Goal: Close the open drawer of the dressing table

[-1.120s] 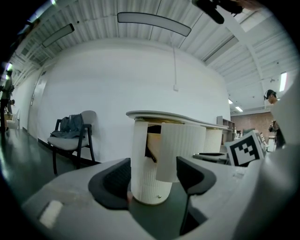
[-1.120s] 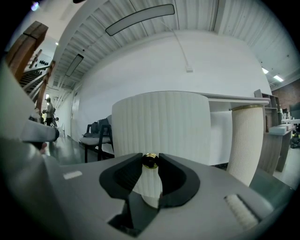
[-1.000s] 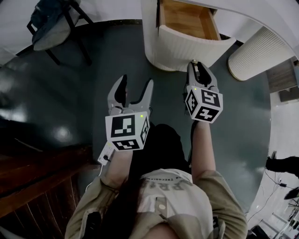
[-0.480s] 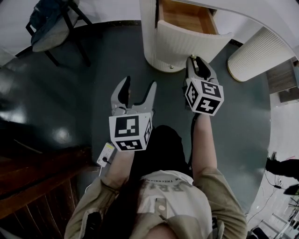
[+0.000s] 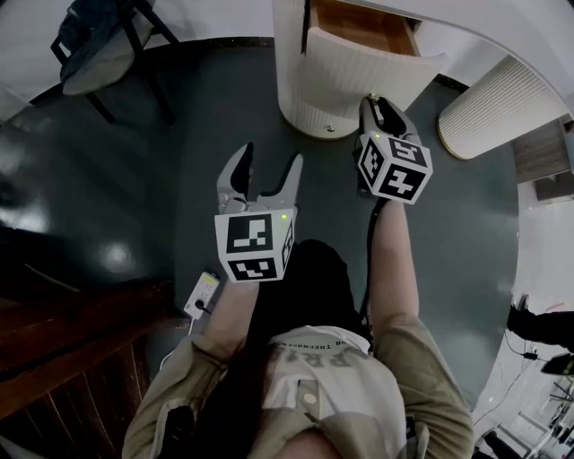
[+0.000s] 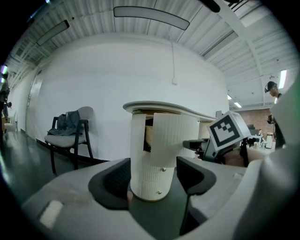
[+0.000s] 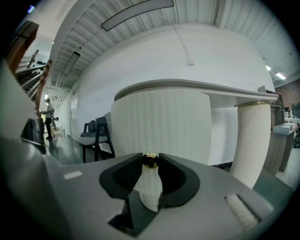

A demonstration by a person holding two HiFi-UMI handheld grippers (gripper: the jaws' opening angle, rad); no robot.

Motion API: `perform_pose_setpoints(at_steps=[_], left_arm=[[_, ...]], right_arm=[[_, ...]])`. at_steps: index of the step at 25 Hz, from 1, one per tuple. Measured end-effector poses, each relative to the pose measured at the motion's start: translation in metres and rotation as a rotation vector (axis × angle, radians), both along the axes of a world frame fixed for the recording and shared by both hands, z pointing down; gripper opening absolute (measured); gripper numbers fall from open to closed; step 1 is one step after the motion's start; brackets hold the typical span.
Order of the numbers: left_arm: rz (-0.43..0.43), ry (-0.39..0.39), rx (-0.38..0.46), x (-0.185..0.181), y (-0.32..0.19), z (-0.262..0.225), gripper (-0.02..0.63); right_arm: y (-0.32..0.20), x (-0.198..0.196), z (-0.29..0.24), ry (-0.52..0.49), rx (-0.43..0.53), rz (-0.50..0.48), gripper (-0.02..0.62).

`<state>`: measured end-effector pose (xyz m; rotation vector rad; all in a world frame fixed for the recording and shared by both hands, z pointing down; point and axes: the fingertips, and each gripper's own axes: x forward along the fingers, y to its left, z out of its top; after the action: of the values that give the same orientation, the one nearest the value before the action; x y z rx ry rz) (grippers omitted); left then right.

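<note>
The dressing table's white fluted drawer (image 5: 359,70) stands pulled out from its round pedestal (image 5: 300,99), with its wooden inside (image 5: 359,22) showing. My right gripper (image 5: 375,104) reaches to the drawer front and is shut on its small gold knob (image 7: 150,160); the fluted drawer front (image 7: 159,119) fills the right gripper view behind the knob. My left gripper (image 5: 269,163) hangs lower and to the left, open and holding nothing. In the left gripper view the pedestal (image 6: 147,176) stands beyond the left gripper (image 6: 152,180), and the right gripper's marker cube (image 6: 228,131) shows at the right.
A dark chair (image 5: 94,45) with clothing on it stands at the back left. The table's second fluted leg (image 5: 489,103) is at the right. Wooden steps (image 5: 63,350) lie at the lower left, and a small white plug-in device (image 5: 202,293) lies on the dark floor.
My right gripper has moved forward with the knob, and the drawer has slid further into the pedestal, so less wood shows. The left gripper has barely shifted.
</note>
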<state>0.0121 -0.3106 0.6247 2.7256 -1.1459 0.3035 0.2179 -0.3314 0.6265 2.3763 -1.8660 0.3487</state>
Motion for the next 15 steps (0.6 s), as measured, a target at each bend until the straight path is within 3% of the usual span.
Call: perform_pose_setpoints(at_steps=[15], left_arm=[[0.002,0.011,-0.011,0.004,-0.023,0.003,0.319]], right_arm=[[-0.015,0.006,0.001,0.0,-0.002,0.013,0.11]])
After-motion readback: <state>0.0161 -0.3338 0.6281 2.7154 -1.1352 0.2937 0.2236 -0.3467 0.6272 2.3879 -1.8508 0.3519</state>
